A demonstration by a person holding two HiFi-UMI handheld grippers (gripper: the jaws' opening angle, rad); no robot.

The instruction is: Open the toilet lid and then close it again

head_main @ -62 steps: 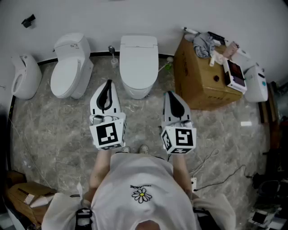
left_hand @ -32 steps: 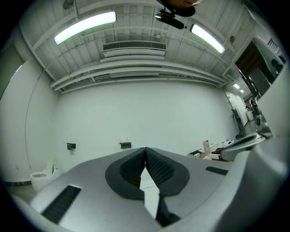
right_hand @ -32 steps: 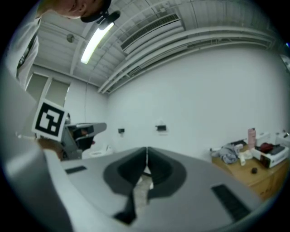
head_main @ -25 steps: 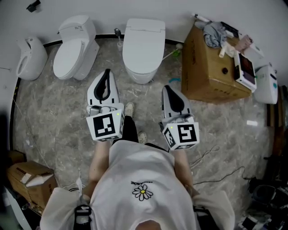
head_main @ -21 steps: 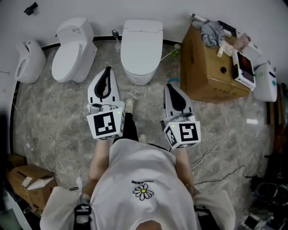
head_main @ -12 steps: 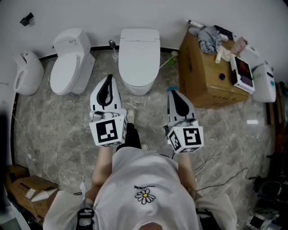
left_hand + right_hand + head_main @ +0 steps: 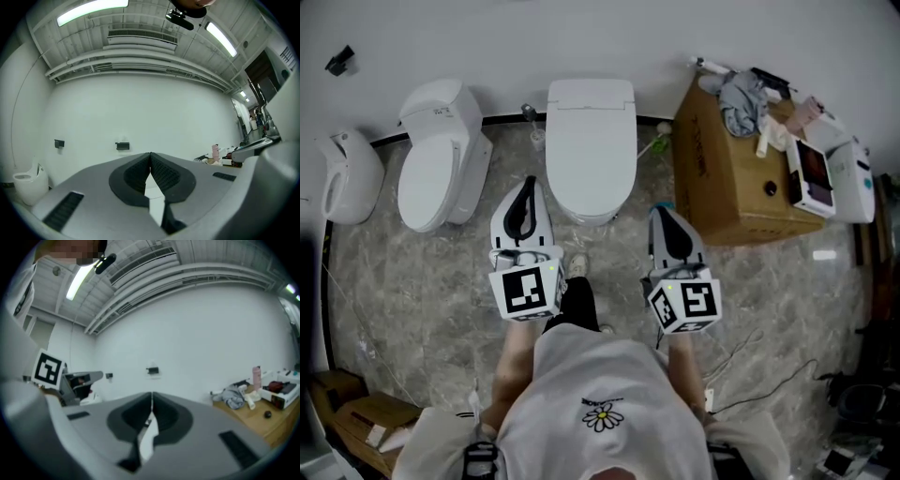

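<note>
White toilet lid (image 7: 591,141) lies shut; daisy shirt (image 7: 581,375) lettering unreadable.

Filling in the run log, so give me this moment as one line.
stage: before opening | middle toilet lid: closed, untouched | left gripper: shut, empty | right gripper: shut, empty

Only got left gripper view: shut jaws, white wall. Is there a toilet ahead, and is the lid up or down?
Observer: Yes. In head view a toilet stands straight ahead, lid down.
Operator: Left gripper over it?
Observer: No. Left gripper shows just left of the toilet, not over the lid.
Operator: Right one?
Observer: Right gripper is shut and empty, its tip off the toilet's right front.
</note>
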